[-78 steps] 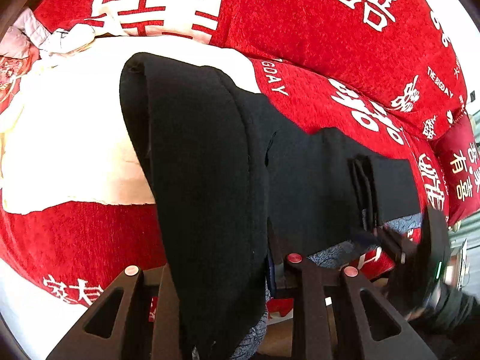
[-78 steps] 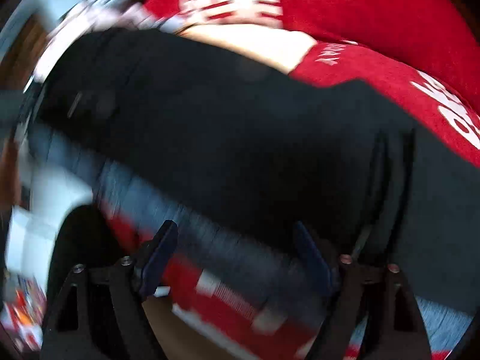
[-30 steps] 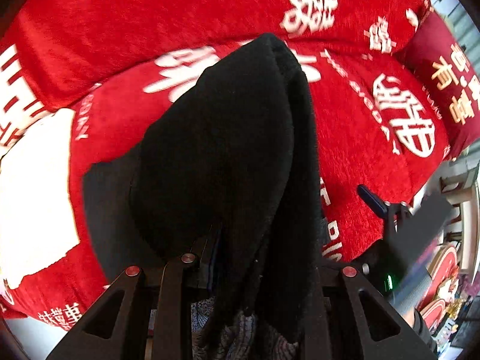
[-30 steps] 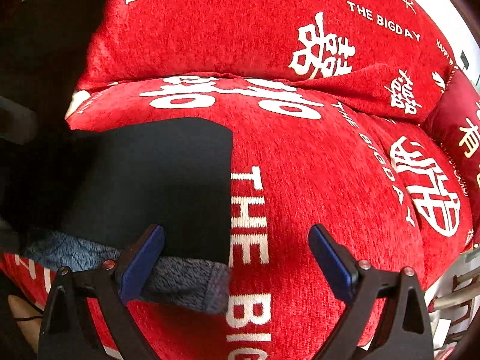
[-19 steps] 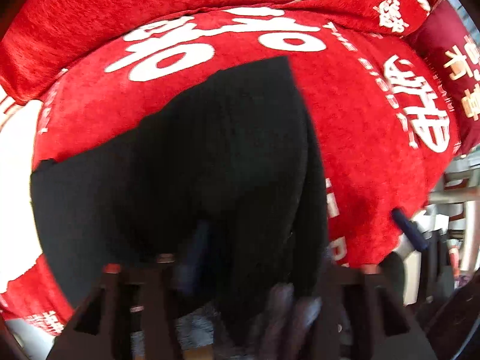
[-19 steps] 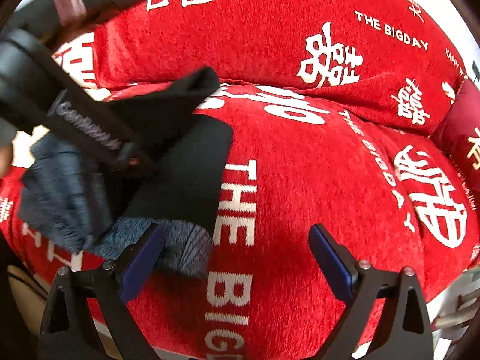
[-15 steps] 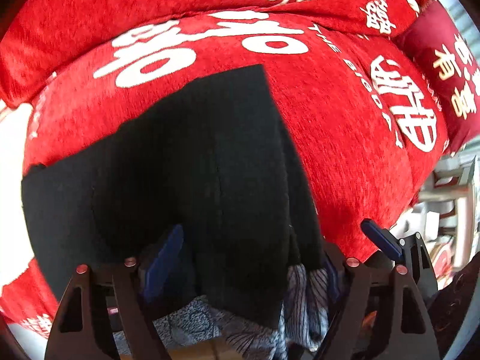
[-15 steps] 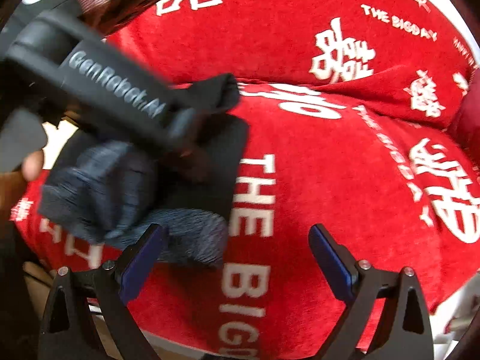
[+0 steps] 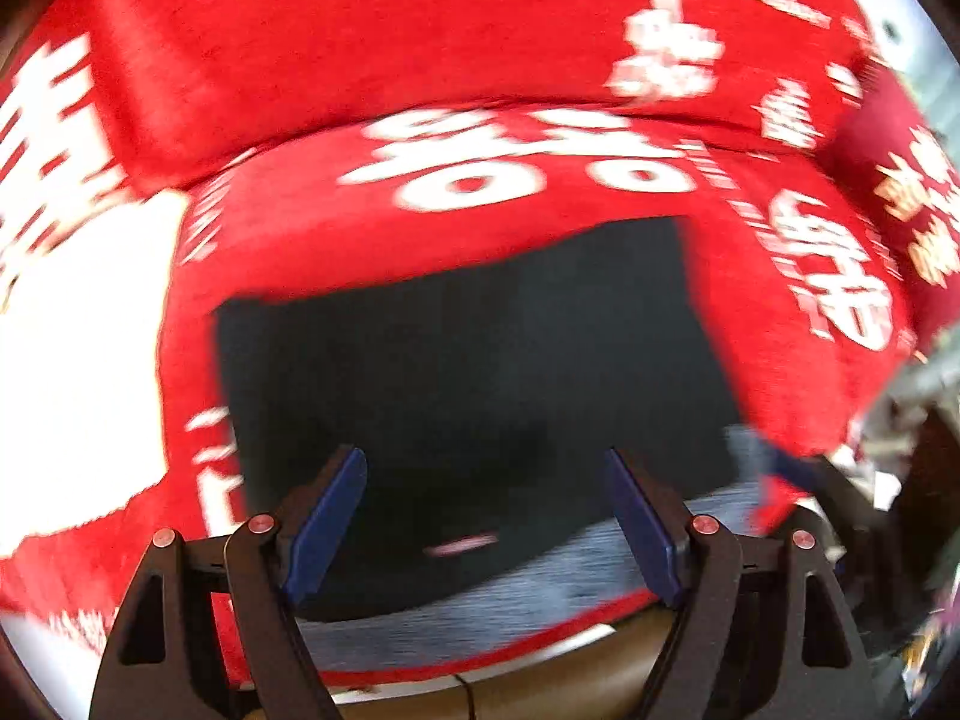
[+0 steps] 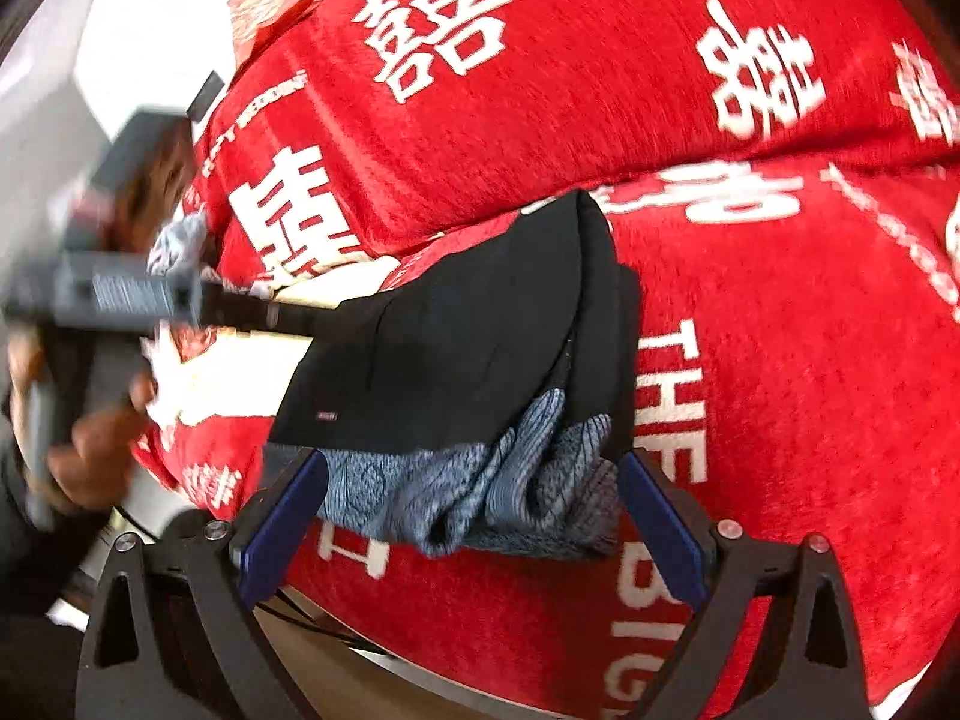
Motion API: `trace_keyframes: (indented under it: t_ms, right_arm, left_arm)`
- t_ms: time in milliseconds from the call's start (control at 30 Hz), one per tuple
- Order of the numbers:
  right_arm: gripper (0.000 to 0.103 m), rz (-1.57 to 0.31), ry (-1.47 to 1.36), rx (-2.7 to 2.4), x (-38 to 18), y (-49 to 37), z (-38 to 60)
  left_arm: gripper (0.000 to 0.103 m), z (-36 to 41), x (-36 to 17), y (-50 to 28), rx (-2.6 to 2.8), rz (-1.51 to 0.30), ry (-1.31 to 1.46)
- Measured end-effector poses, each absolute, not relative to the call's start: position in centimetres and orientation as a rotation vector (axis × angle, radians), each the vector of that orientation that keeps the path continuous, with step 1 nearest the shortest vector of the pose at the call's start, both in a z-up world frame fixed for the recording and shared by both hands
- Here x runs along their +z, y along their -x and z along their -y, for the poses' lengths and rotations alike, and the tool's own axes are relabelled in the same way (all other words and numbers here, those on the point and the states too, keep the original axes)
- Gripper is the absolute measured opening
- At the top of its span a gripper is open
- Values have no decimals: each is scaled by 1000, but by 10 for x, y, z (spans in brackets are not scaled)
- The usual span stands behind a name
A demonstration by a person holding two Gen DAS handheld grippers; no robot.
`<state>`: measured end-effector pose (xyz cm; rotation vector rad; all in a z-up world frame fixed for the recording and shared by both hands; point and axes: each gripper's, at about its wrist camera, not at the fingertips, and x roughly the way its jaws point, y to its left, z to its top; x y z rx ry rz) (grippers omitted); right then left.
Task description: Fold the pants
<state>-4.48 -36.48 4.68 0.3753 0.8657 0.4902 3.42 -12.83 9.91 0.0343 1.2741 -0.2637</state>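
The black pants (image 9: 480, 372) lie folded in a flat stack on the red sofa seat (image 9: 420, 222), and a grey-blue patterned lining (image 10: 480, 492) shows at the near edge. In the blurred left wrist view my left gripper (image 9: 486, 522) hovers over the near part of the stack, jaws wide open and gripping nothing. My right gripper (image 10: 471, 531) stands open at the sofa's front edge. The lining shows between its blue pads (image 10: 660, 534), which do not press on it. In the right wrist view the left gripper's body (image 10: 120, 294) is at the left, held by a hand (image 10: 90, 438).
The sofa wears a red cover with white characters, and its backrest (image 10: 600, 90) rises behind the seat. A white cloth (image 9: 78, 360) lies on the seat to the left of the pants. A dark red pillow (image 9: 900, 180) sits at the right. Below the sofa's front edge is floor (image 9: 540, 660).
My left gripper was shut on the lifted end of the pants; it has opened and drawn back, and that end now lies flat on the stack. My right gripper has turned toward the pants.
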Motion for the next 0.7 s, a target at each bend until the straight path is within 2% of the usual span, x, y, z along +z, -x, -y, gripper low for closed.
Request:
trace_keyframes:
  t_ms: [33, 67, 100, 233, 300, 400, 467, 567, 600, 633, 700]
  right_arm:
    - [91, -877, -353, 469, 46, 41, 362]
    - [78, -904, -324, 461, 43, 36, 357]
    - [36, -939, -293, 454, 41, 31, 352]
    - [26, -942, -382, 421, 41, 26, 363]
    - [26, -972, -435, 399, 29, 24, 370]
    - [28, -996, -450, 393, 24, 25, 374]
    - [36, -1002, -421, 366, 36, 25, 374]
    - [64, -897, -289, 231, 71, 27, 372]
    - [84, -844, -260, 196, 85, 27, 370]
    - [94, -787, -238, 181, 97, 26, 366]
    - [95, -744, -171, 203, 113, 13, 347]
  left_arm:
    - [82, 117, 91, -36, -225, -1285, -19]
    - [82, 105, 83, -37, -190, -1299, 2]
    - [82, 96, 77, -38, -166, -1305, 23]
    - [82, 70, 69, -35, -116, -1277, 78]
    - [82, 64, 61, -35, -102, -1284, 95]
    - [92, 60, 48, -37, -84, -1300, 110]
    - [92, 56, 52, -36, -87, -1288, 133]
    - [91, 48, 69, -39, -64, -1218, 139]
    - [91, 46, 73, -43, -44, -1196, 136]
    - [91, 44, 77, -48, -15, -1178, 132]
    - [91, 40, 79, -61, 54, -1171, 131]
